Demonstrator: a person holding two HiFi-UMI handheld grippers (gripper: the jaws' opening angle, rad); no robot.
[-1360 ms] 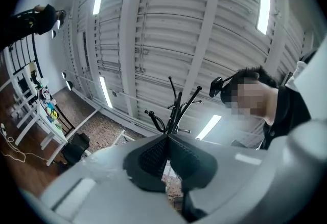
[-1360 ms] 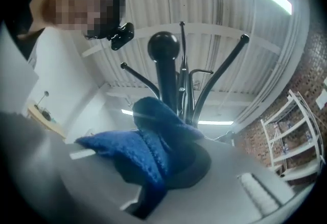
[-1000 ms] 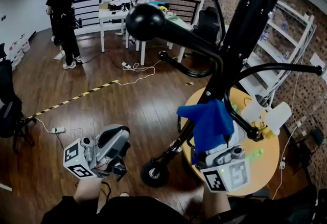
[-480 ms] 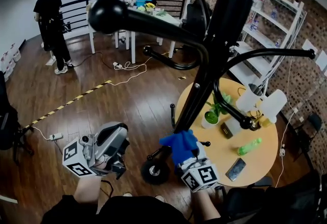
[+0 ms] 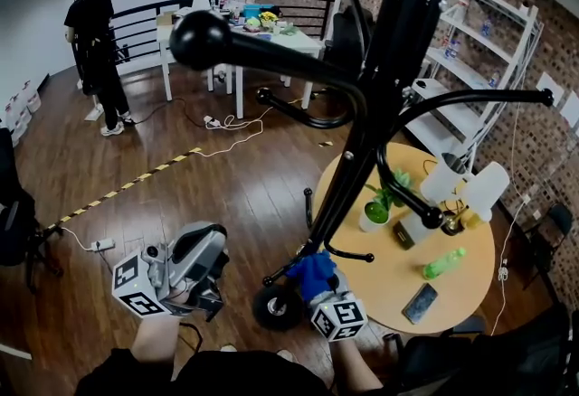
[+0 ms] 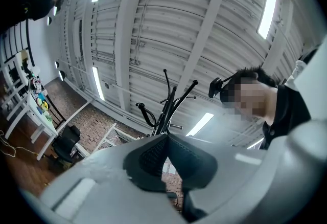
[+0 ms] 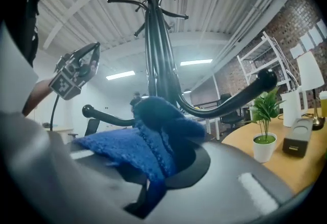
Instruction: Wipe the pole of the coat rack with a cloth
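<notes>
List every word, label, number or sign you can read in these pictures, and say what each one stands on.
No readable text anywhere.
Left marker cube, on the left claw: black-and-white square patterns only, no letters or digits.
Right marker cube, on the right claw: the same.
Green bottle on the round table: label too small to read.
Items on the white shelf: too small to read.

Your right gripper [image 5: 318, 286] holds the cloth [image 5: 312, 269] at the foot of the coat rack pole [image 5: 357, 159]; your left gripper [image 5: 194, 263] lies well left; the round table [image 5: 475, 299] stands right of the pole
</notes>
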